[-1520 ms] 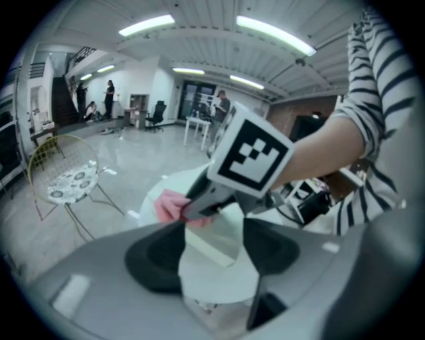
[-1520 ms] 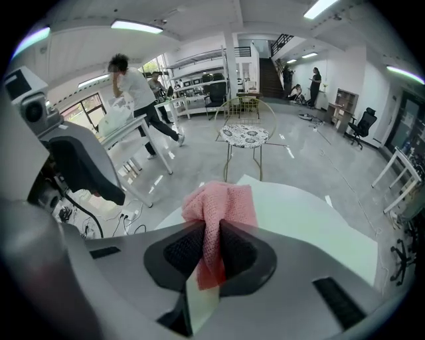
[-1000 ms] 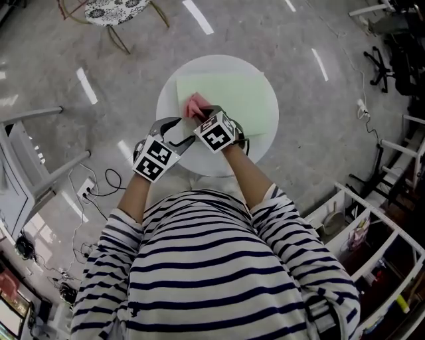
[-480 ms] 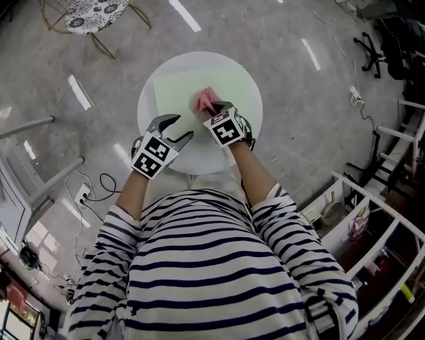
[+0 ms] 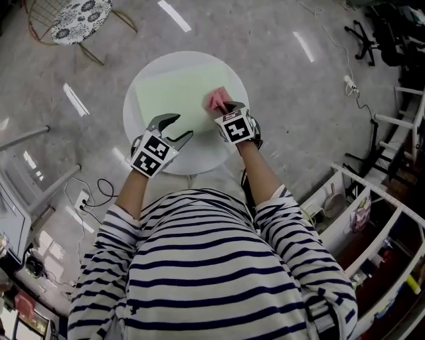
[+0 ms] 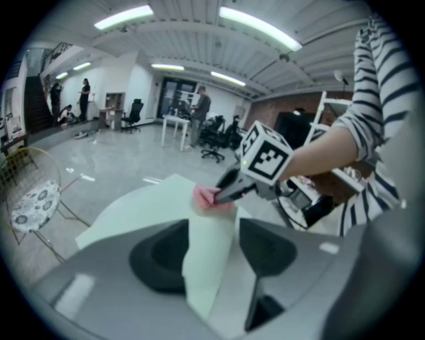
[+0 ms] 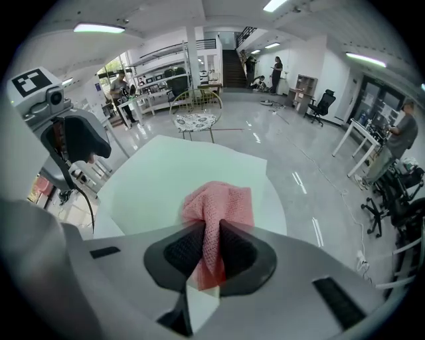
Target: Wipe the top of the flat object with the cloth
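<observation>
Now: right tool point(image 5: 224, 108) pinches the pink cloth point(image 5: 216, 99), seemingly soft and light, by a bunched fold on the flat object's point(image 5: 169, 93) right side; left tool point(image 5: 178, 129), jaws just narrowed, half-open, empty, at near edge.

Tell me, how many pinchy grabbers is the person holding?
2. The left gripper, jaws apart after closing slightly, grips nothing above the near edge of the green sheet; the right gripper pinches the pink cloth. None hidden.

light: bright and even, from ceiling strip lights point(image 6: 126, 16) | glare: white streaks lay on the glossy floor point(image 5: 299, 99) | shadows: soft | lens: strong fisheye, edges were dark and bent | near foreground was blurred
</observation>
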Demonstrator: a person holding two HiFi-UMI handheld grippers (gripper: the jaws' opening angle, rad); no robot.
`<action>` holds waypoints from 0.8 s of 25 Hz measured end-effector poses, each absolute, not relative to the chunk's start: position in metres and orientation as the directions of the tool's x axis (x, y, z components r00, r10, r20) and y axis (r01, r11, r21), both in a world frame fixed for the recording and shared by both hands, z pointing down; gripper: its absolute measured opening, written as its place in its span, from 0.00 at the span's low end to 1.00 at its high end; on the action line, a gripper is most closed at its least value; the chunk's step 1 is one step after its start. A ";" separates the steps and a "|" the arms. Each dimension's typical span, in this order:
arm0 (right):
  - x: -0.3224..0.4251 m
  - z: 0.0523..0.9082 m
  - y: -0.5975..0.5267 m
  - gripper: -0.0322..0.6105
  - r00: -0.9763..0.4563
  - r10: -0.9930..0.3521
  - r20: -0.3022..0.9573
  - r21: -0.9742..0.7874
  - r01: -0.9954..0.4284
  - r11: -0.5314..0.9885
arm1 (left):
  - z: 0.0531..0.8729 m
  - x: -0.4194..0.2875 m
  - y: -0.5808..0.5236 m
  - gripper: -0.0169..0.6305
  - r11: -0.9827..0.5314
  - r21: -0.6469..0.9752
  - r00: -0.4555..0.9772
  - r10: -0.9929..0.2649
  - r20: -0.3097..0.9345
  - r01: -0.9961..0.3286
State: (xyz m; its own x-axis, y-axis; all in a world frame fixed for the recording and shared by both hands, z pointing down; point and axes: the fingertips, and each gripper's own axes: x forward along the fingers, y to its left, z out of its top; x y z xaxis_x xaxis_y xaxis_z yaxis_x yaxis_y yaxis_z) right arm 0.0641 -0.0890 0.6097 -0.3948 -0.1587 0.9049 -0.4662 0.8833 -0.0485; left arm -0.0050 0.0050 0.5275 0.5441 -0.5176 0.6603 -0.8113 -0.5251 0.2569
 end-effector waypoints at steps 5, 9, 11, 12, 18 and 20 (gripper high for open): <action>0.089 0.610 -0.085 0.12 -0.385 -0.174 0.906 -0.062 -0.527 0.847 | 0.526 0.005 -0.001 0.40 -0.541 0.253 0.552 -0.511 0.659 -0.802; 0.095 0.611 -0.073 0.12 -0.395 -0.166 0.903 -0.095 -0.562 0.822 | 0.522 0.003 -0.003 0.40 -0.548 0.242 0.549 -0.511 0.661 -0.801; 0.093 0.610 -0.066 0.12 -0.400 -0.161 0.902 -0.106 -0.567 0.817 | 0.521 -0.001 -0.001 0.40 -0.548 0.236 0.545 -0.511 0.665 -0.802; 0.091 0.610 -0.062 0.12 -0.402 -0.158 0.902 -0.112 -0.570 0.814 | 0.521 -0.003 0.000 0.40 -0.548 0.234 0.543 -0.511 0.667 -0.803; 0.066 0.612 -0.032 0.12 -0.431 -0.121 0.894 -0.171 -0.579 0.797 | 0.523 -0.025 0.014 0.40 -0.527 0.233 0.526 -0.517 0.676 -0.817; 0.053 0.612 -0.023 0.12 -0.442 -0.109 0.891 -0.186 -0.573 0.798 | 0.522 -0.034 0.018 0.40 -0.517 0.229 0.517 -0.525 0.677 -0.825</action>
State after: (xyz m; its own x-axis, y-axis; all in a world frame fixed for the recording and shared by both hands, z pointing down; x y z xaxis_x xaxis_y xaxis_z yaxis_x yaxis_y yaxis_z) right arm 0.0533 -0.0234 0.6121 -0.4416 -0.1091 0.8906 -0.5728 0.7983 -0.1862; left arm -0.0342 0.0176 0.5220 0.5165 -0.5245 0.6768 -0.8250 -0.5165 0.2293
